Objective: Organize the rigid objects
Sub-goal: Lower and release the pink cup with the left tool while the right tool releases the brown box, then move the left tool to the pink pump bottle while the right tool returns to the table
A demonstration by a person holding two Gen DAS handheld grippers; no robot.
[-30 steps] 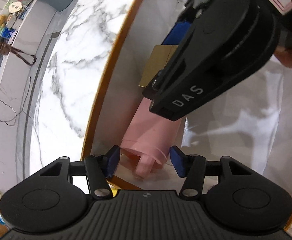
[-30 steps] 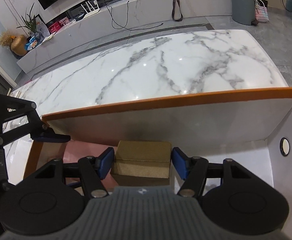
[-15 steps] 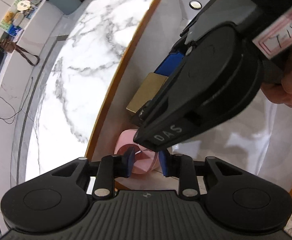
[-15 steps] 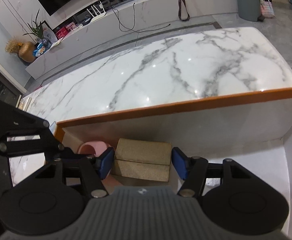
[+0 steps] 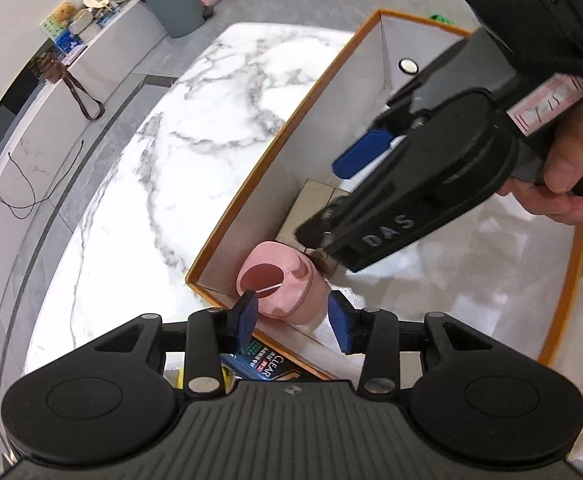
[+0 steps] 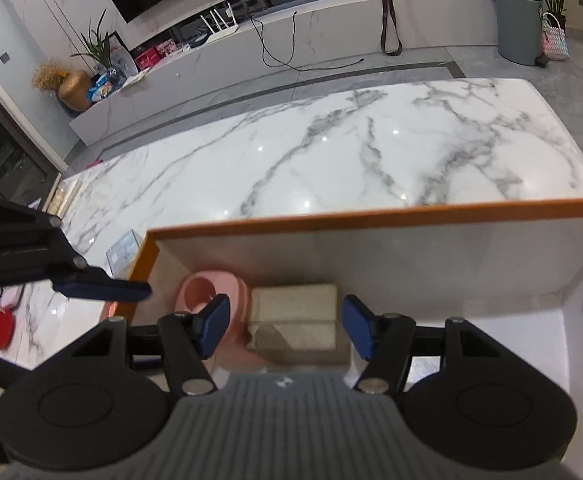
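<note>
**Inspector:** While both tools hang over the box (image 5: 375, 20), state what each one has.

**Operator:** I have the left gripper (image 5: 293, 316) above the near-left corner of the box, pointing steeply down. Its jaws are opening. The pink cup (image 5: 281, 288) lies between the pads in that view, but I see a gap on each side, so I report no grip. The cup stands in the corner with its mouth up and a thin straw or stick across the opening.

**Inspector:** And the right?

**Operator:** The right gripper (image 6: 285, 330) is about half open and straddles the tan block (image 6: 295, 318). From its own camera the pads stand just clear of the block's sides; I cannot confirm contact, so I call it released. The block sits on the box floor against the far wall, just right of the cup and touching it or very nearly so.

**Inspector:** Which step is that?

**Operator:** I judge it as the end of placing: cup and block are both in the box, side by side in the left corner. More items lie outside the near-left corner on the marble table (image 5: 195, 184), among them a dark packet (image 5: 267, 364) printed CLEAR.

**Inspector:** What does the next move call for?

**Operator:** Lifting both tools straight up. The left pad is close to the cup's rim, and a sideways pull could tip it.
</note>
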